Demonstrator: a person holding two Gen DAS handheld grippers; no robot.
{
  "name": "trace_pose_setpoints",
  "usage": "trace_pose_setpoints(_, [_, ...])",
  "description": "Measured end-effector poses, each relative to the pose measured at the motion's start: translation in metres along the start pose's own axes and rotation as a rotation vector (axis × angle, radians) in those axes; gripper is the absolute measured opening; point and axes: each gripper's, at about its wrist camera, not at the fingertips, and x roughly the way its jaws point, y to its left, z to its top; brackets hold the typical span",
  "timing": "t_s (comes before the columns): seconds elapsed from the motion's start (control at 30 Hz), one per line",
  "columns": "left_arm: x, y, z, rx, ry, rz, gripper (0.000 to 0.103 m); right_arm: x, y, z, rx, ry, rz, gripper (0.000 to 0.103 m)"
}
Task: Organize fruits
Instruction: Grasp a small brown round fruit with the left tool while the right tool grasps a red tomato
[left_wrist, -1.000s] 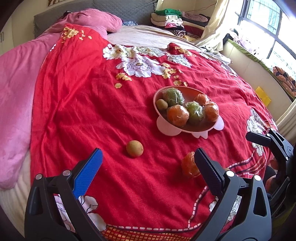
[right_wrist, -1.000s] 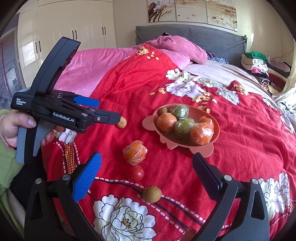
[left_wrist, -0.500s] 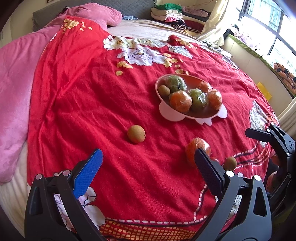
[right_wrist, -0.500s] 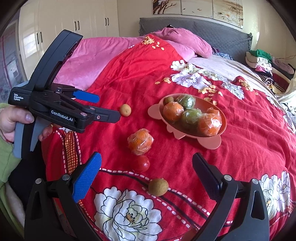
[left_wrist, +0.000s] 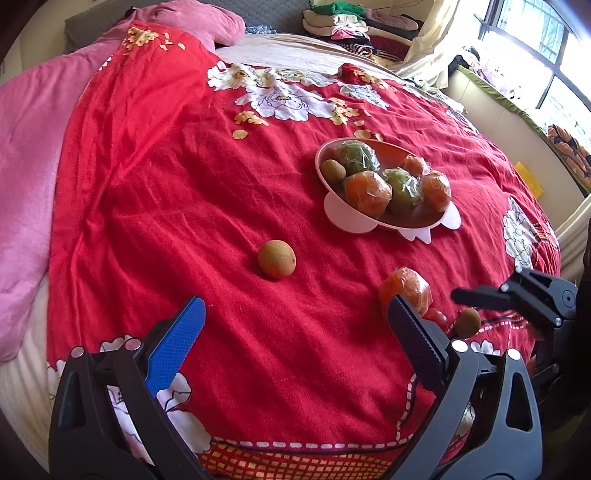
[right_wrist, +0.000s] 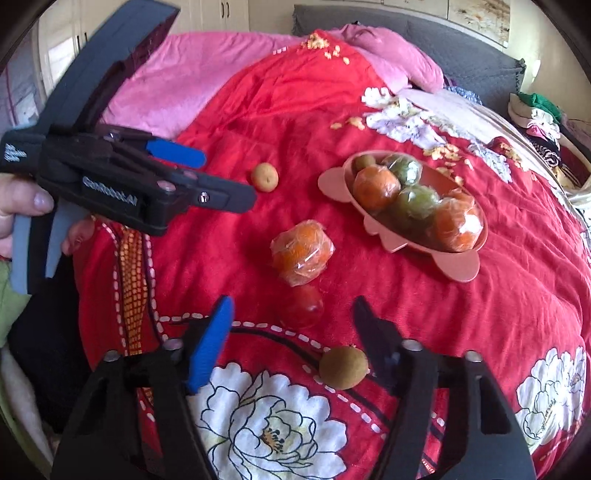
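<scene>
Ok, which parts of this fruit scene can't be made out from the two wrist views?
- Small red tomato: left wrist view, mostly hidden behind the left gripper's black finger.
- Right gripper: its own view is motion-blurred while the jaws are closing; nothing is visibly pinched between them.
- Pink scalloped bowl: both views, its floor is covered by the plastic-wrapped oranges and green fruits.

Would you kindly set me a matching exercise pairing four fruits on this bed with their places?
Things:
1. green wrapped fruit
2. loose wrapped orange
3. red tomato
4. brown fruit

Places:
A. right by the right tool's dark finger
B. in the pink dish
C. on the blanket, between dish and tomato
D. just below the loose orange

Pairs: 1-B, 2-C, 3-D, 4-A
</scene>
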Motion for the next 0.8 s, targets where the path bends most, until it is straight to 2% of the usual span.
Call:
trace_pose_setpoints(0.13, [0.002,0.002,0.003,0.002,-0.004,-0.009,0.091,0.012,0.000,0.002,-0.005,0.045,-0.008,0.045])
trace_pose_setpoints(0.3, [0.010,0.002,0.009,0.012,0.002,-0.021,0.073,0.020,0.002,0.005,-0.030,0.062,-0.011,0.029])
trace_pose_setpoints(0.37, [0.015,0.004,0.012,0.011,0.008,-0.027,0.064,0.021,0.003,0.004,-0.043,0.066,-0.018,0.028])
trace_pose_setpoints(0.43, [0.021,0.007,0.015,0.008,0.014,-0.020,0.060,0.021,0.001,0.003,-0.031,0.062,-0.004,0.027])
trace_pose_setpoints(0.57, [0.033,0.013,0.020,0.002,0.030,-0.018,0.042,0.016,-0.004,0.002,0.006,0.046,0.034,0.027])
trace_pose_setpoints(0.7, [0.040,0.018,0.023,-0.006,0.038,-0.007,0.033,0.011,-0.006,0.001,0.027,0.028,0.044,0.027])
trace_pose_setpoints(0.73, [0.041,0.018,0.023,-0.004,0.039,0.005,0.027,0.010,-0.007,0.001,0.031,0.024,0.042,0.027])
trace_pose_setpoints(0.8, [0.042,0.015,0.022,0.017,0.036,0.023,0.025,0.006,-0.010,0.002,0.044,0.008,0.040,0.027])
